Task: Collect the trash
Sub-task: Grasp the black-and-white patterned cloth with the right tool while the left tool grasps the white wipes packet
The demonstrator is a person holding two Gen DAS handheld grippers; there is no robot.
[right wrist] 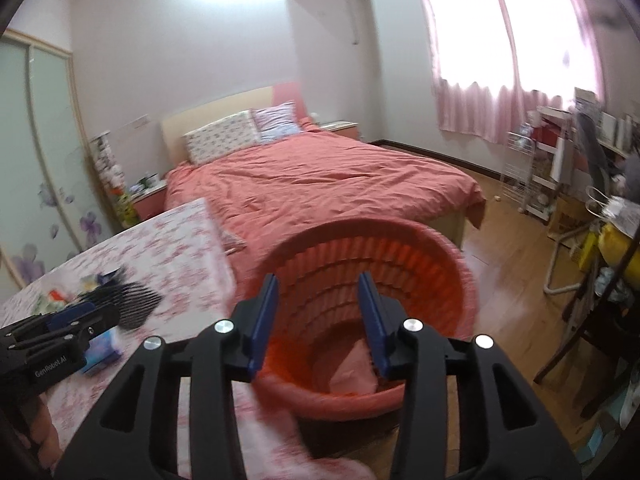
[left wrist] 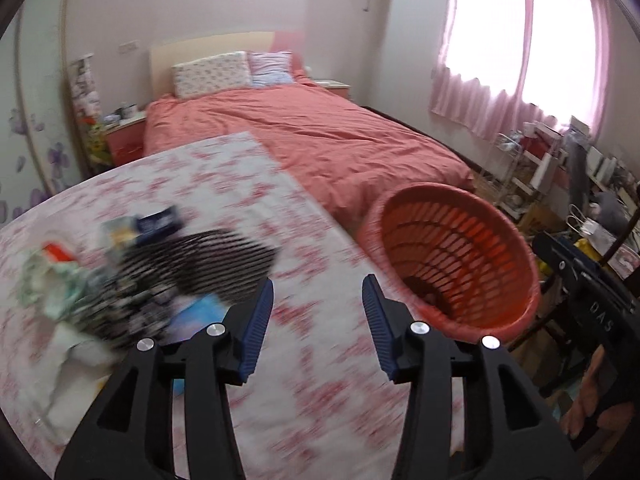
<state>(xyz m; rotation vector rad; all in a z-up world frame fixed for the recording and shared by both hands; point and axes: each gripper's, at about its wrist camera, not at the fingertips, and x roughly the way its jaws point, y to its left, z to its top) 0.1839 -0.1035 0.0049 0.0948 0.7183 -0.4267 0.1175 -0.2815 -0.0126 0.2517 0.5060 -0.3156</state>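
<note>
Both jaws stand spread with nothing between them: the left gripper (left wrist: 318,292) hangs over the floral tablecloth (left wrist: 304,240) beside the blurred trash pile (left wrist: 120,272), and the right gripper (right wrist: 318,292) hangs over the red basket (right wrist: 452,256) beside the table.

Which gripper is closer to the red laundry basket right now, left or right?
Right. The right gripper hangs open just above the red laundry basket, looking into it. The left gripper is open over the floral table, beside the trash pile.
</note>
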